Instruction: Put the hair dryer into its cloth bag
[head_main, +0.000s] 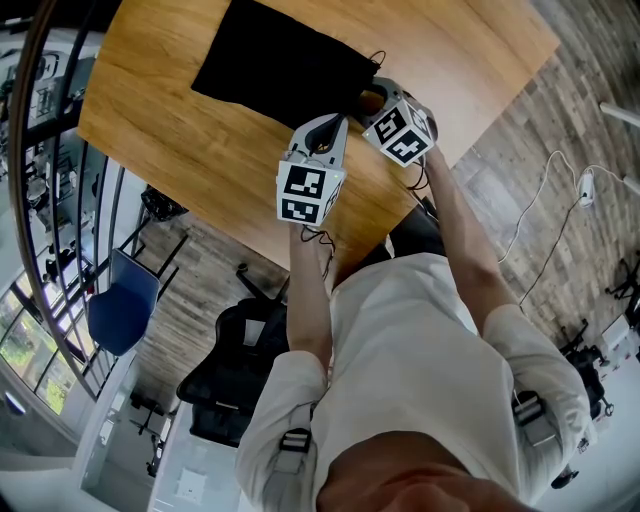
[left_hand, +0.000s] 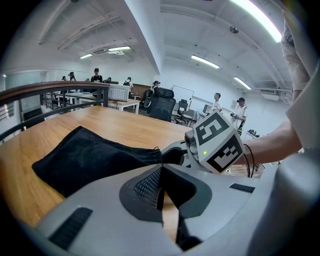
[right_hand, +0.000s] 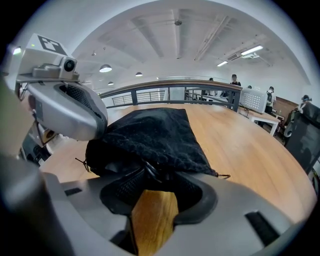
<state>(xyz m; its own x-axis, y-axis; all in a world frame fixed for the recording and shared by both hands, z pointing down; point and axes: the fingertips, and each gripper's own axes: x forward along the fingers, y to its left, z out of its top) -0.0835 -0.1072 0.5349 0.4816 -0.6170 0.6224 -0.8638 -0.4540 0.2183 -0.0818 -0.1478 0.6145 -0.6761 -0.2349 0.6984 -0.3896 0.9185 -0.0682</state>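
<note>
A black cloth bag (head_main: 280, 62) lies on the wooden table (head_main: 160, 110), its mouth turned toward me. At the mouth's left corner my left gripper (head_main: 337, 121) has its tips together (left_hand: 160, 167) on the bag's hem (left_hand: 150, 156). My right gripper (head_main: 368, 101) is at the mouth's right side. In the right gripper view its jaws (right_hand: 150, 176) stand apart with bare wood showing between them, and the gathered hem and a cord (right_hand: 150, 167) lie at their tips. The bag (right_hand: 150, 132) bulges near the mouth. No hair dryer is plainly visible.
The table's near edge (head_main: 360, 240) runs just behind the grippers. A black office chair (head_main: 235, 375) and a blue chair (head_main: 120, 300) stand on the floor below, a railing (head_main: 40, 150) runs at the left, and white cables (head_main: 560, 190) lie at the right.
</note>
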